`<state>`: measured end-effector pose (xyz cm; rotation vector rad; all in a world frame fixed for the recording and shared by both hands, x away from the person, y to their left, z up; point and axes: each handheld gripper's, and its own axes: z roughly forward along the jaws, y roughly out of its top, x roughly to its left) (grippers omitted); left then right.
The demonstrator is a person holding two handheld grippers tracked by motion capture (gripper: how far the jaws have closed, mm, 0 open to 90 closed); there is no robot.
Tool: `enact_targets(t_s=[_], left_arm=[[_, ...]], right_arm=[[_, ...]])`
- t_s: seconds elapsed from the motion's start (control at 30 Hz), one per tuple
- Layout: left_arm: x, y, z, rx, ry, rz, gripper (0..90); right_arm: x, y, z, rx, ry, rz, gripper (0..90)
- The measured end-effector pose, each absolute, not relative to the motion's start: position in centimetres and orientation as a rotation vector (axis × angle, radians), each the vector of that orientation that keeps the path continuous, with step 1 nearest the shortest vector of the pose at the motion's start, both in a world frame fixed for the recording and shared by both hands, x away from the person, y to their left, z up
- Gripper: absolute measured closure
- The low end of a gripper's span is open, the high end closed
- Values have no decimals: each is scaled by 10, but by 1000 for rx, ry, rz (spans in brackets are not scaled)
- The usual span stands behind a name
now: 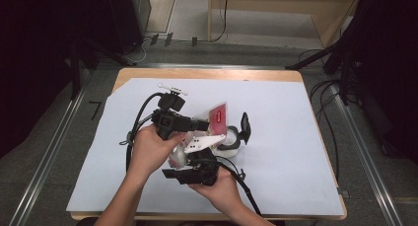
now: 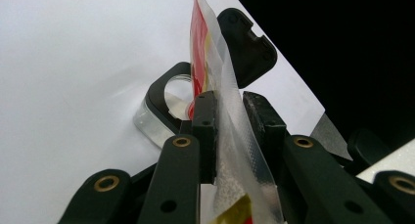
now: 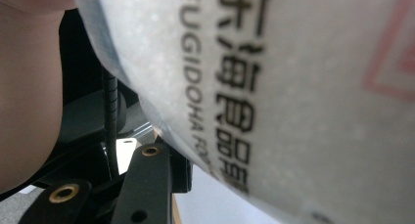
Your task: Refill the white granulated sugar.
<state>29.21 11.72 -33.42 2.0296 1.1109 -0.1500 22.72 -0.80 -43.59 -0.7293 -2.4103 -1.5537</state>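
A white sheet [image 1: 276, 152] covers the wooden table; dark floor and cables lie around it. I've got the pouch [image 1: 217, 115] held up over the sheet's middle, just at 9 o'clock of the glass jar [image 1: 231, 139], whose black lid [image 1: 245, 127] stands flipped open. My left gripper [image 2: 230, 131] pinches the pouch's clear sealed edge between narrow jaws. My right gripper [image 1: 194, 169] sits at 6 o'clock beneath; its camera has the pouch's printed face pressed close, but I cannot tell whether its jaws grip it. My worry: the slick film may slide out of the left pinch, or a pull may tear unevenly and spill contents past the jar.
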Motion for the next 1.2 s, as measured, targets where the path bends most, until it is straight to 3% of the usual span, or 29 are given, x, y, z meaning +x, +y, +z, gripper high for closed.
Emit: enact_targets(t_s=[1.2], left_arm=[[291,117,-335,2020,1115,-148,767]], right_arm=[[226,-8,-436,-722,-2426,-1564,624]])
